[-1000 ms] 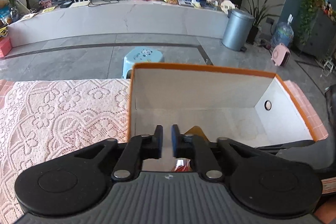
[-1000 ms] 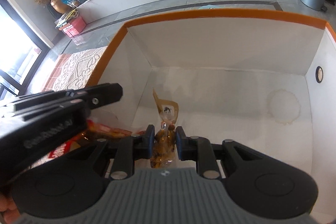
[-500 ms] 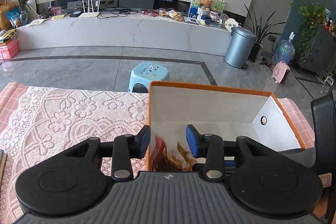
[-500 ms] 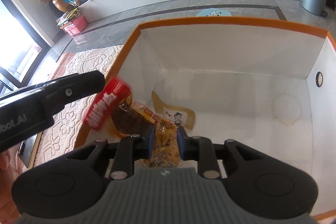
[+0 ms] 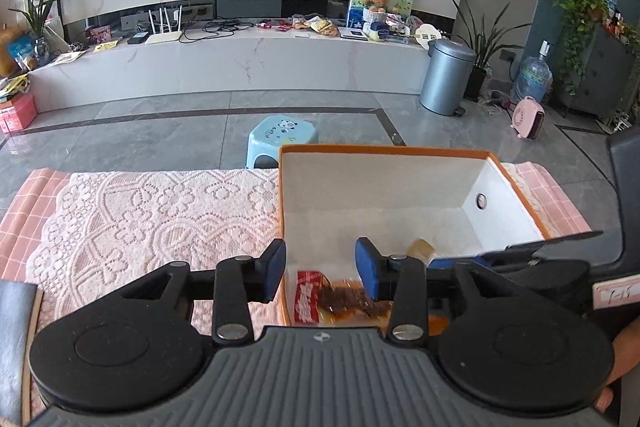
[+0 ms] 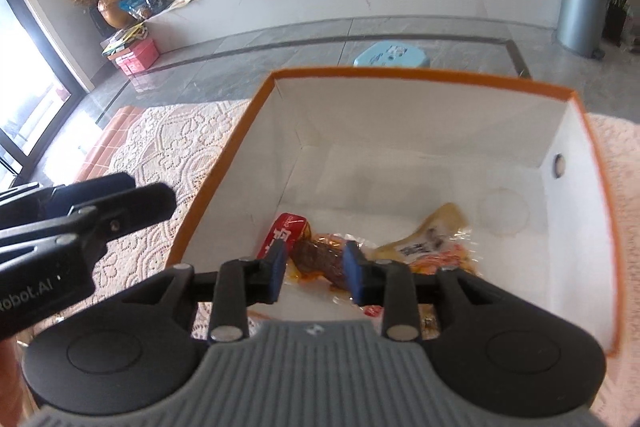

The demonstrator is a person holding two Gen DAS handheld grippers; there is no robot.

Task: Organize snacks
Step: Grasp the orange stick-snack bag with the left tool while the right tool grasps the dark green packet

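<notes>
An orange-rimmed white box (image 5: 384, 149) (image 6: 420, 73) stands on the lace tablecloth. Inside it lie a red-labelled snack pack with dark meat (image 6: 304, 243) (image 5: 320, 297) and a yellow snack pack (image 6: 428, 239). My left gripper (image 5: 320, 267) is open and empty above the box's near left corner. My right gripper (image 6: 314, 273) is open and empty above the near side of the box, over the snack packs. The left gripper also shows at the left of the right wrist view (image 6: 80, 223), and the right gripper at the right of the left wrist view (image 5: 532, 255).
The pink lace tablecloth (image 5: 140, 219) covers the table left of the box. A dark object (image 5: 14, 339) lies at the table's near left edge. Beyond the table are a blue stool (image 5: 282, 137), a grey bin (image 5: 446, 79) and a long white TV bench (image 5: 224, 63).
Both grippers opened and rose back out of the box. The left let go of the red pack and the right let go of the yellow pack; both packs now lie in the box.
</notes>
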